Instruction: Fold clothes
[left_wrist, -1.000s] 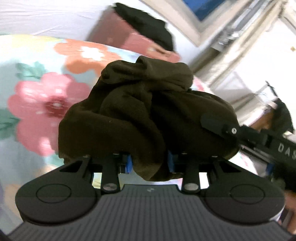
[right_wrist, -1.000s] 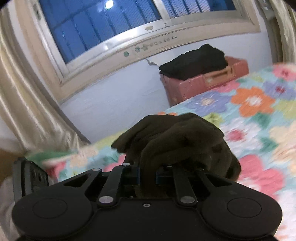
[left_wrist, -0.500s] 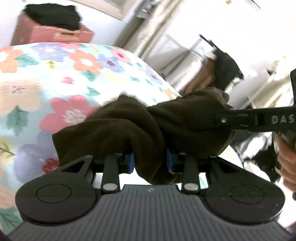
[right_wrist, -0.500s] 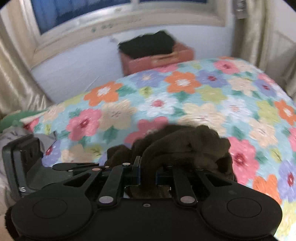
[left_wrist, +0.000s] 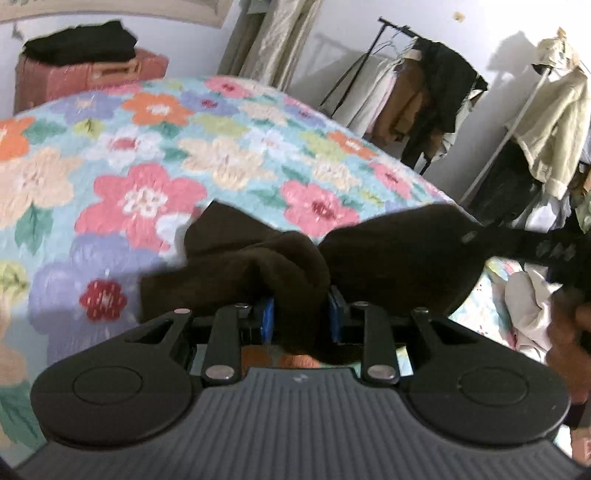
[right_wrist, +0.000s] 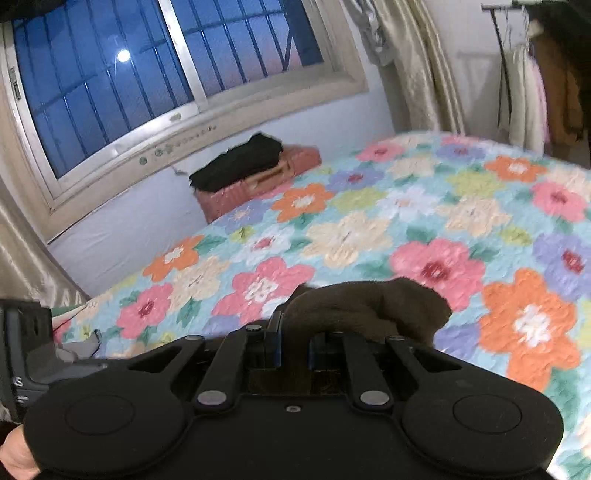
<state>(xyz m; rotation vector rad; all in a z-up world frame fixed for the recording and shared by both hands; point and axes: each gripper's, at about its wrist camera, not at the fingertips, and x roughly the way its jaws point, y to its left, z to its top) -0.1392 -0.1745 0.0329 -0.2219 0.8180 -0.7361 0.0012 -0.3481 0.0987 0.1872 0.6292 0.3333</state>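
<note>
A dark brown garment hangs bunched over the flowered bedspread. My left gripper is shut on a thick fold of it between the blue pads. The right gripper's black body reaches in from the right and holds the garment's other end. In the right wrist view the right gripper is shut on the same brown garment, which bulges out ahead of the fingers above the bedspread. The left gripper's body shows at the left edge.
A pink box with folded black clothes on top stands at the far side of the bed under the window. Clothes racks with hanging garments stand right of the bed. White laundry lies at the right.
Both grippers have swung with the garment over the bed; the cloth is now stretched wider between them, and the views have turned toward the room.
</note>
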